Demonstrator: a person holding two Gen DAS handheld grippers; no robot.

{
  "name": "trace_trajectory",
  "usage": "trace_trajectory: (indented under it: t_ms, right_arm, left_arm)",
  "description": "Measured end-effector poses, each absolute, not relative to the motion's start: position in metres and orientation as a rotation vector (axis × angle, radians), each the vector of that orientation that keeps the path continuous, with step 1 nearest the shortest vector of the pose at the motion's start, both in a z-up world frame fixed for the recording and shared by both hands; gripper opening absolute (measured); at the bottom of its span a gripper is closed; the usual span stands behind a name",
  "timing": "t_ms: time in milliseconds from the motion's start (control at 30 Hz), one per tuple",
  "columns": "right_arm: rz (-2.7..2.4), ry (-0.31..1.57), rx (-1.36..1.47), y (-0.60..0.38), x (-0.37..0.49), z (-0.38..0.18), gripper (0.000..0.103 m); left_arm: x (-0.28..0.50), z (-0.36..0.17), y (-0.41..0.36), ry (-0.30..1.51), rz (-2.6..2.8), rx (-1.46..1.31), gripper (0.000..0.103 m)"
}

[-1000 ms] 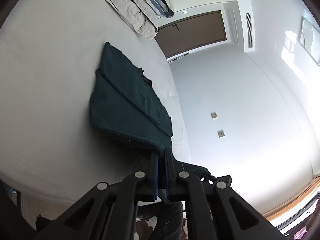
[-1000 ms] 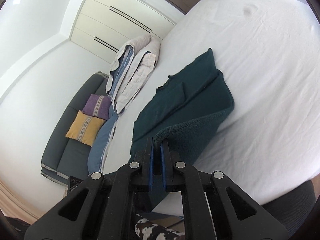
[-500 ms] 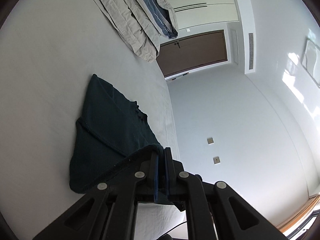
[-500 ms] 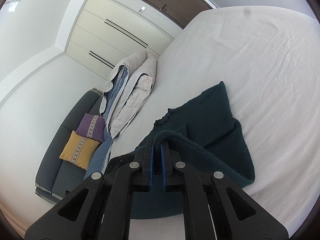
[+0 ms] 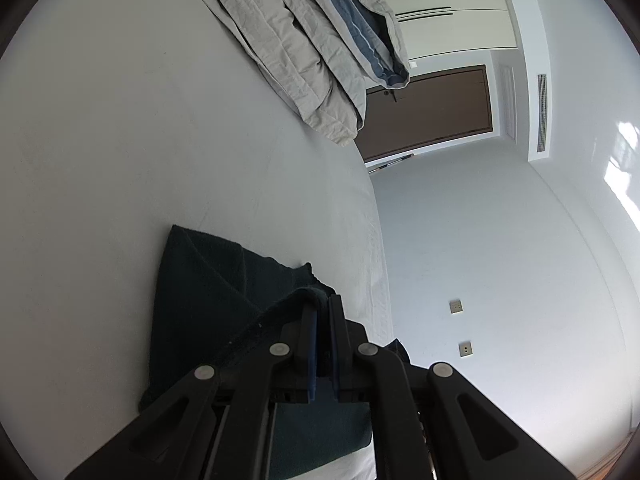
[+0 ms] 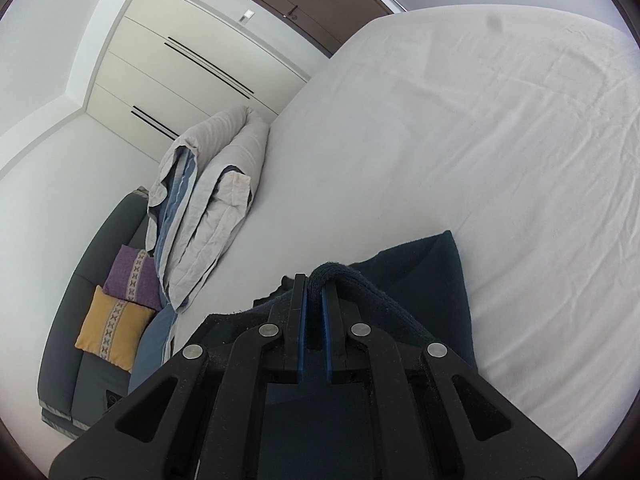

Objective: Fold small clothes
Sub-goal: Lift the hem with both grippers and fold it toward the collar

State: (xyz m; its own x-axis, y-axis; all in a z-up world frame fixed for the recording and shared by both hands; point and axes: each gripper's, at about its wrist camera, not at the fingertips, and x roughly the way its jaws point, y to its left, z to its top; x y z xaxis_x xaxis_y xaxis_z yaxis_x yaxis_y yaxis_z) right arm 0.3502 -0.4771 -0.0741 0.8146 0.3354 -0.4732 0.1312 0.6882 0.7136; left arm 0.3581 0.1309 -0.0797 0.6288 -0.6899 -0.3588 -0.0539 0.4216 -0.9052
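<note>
A dark green garment [image 5: 200, 300] lies on the white bed [image 5: 160, 160], partly folded. My left gripper [image 5: 322, 304] is shut on one corner of its near edge, held above the lower layer. My right gripper [image 6: 314, 284] is shut on the other corner of the same edge, and the garment [image 6: 432, 280] shows under and beyond it in the right wrist view. The lifted edge drapes over both sets of fingers. The part of the garment under the grippers is hidden.
A folded beige and blue duvet [image 5: 312, 40] lies at the far side of the bed [image 6: 480, 140], also in the right wrist view [image 6: 208, 208]. A grey sofa [image 6: 80, 320] holds a yellow cushion [image 6: 112, 332] and a purple cushion [image 6: 132, 276]. A brown door [image 5: 432, 112] stands beyond.
Both grippers have carried the held edge forward over the garment toward its far end. The garment's visible far part has shrunk and the fold has deepened.
</note>
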Motion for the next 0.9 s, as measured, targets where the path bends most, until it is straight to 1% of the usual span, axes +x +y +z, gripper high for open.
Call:
trace_trajectory:
  t_ms: [267,367,400,433,467,500,533,633,700,767,800,833,900]
  right_arm:
    - [0.015,0.714,0.814,-0.487,0.441,-0.124,0.006]
    - [-0.023,0.780,0.805,-0.492,0.466,-0.150,0.010]
    - [-0.021,0.786,0.784,-0.490,0.470,-0.154,0.017]
    - [-0.024,0.768,0.759,-0.488,0.470,-0.155,0.030]
    - [-0.035,0.732,0.736,-0.487,0.467,-0.152,0.039]
    - [-0.063,0.703,0.717,-0.488,0.459,-0.148,0.058]
    - [-0.089,0.677,0.707,-0.489,0.455,-0.145,0.064]
    - [-0.061,0.690,0.646,-0.482,0.445,-0.129,0.064]
    - [-0.009,0.723,0.500,-0.460,0.451,-0.116,0.062]
    - [0.054,0.757,0.296,-0.426,0.461,-0.103,0.055]
    - [0.084,0.779,0.197,-0.406,0.462,-0.098,0.046]
    - [0.111,0.797,0.108,-0.386,0.467,-0.095,0.041]
    - [0.173,0.830,-0.087,-0.342,0.474,-0.097,0.035]
  left_arm:
    - [0.414,-0.124,0.123,0.908,-0.339,-1.034,0.007]
    - [0.423,-0.140,0.123,0.943,-0.296,-1.031,0.007]
    - [0.423,-0.143,0.124,0.938,-0.299,-1.045,0.012]
    - [0.420,-0.143,0.127,0.929,-0.296,-1.051,0.025]
    - [0.416,-0.142,0.130,0.920,-0.286,-1.049,0.036]
    - [0.414,-0.140,0.132,0.917,-0.264,-1.042,0.060]
    - [0.410,-0.138,0.135,0.913,-0.240,-1.040,0.069]
    - [0.396,-0.120,0.136,0.862,-0.239,-1.001,0.069]
    - [0.386,-0.101,0.126,0.823,-0.248,-0.910,0.069]
    - [0.383,-0.088,0.109,0.810,-0.271,-0.811,0.069]
    - [0.383,-0.085,0.099,0.810,-0.281,-0.765,0.069]
    - [0.383,-0.084,0.089,0.815,-0.290,-0.718,0.069]
    - [0.386,-0.088,0.072,0.831,-0.288,-0.635,0.069]
